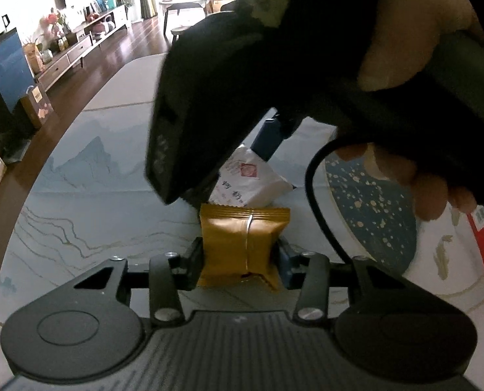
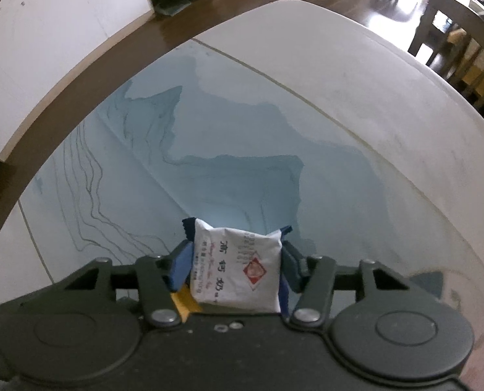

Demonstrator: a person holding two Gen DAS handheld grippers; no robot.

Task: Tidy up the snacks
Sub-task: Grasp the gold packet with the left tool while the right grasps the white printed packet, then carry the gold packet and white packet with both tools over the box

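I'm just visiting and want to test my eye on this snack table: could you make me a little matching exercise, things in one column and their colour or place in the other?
Things
1. crinkly foil snack packet
2. soft paper-like snack pouch with red diamond emblem
3. speckled round plate
4. marbled table top

Descriptions
A. dark blue with pale flecks, off to the side
B. white, pinched in the right gripper
C. golden, pinched in the left gripper
D. pale blue-grey with thin dark veins, beneath everything

Pairs: 1-C, 2-B, 3-A, 4-D
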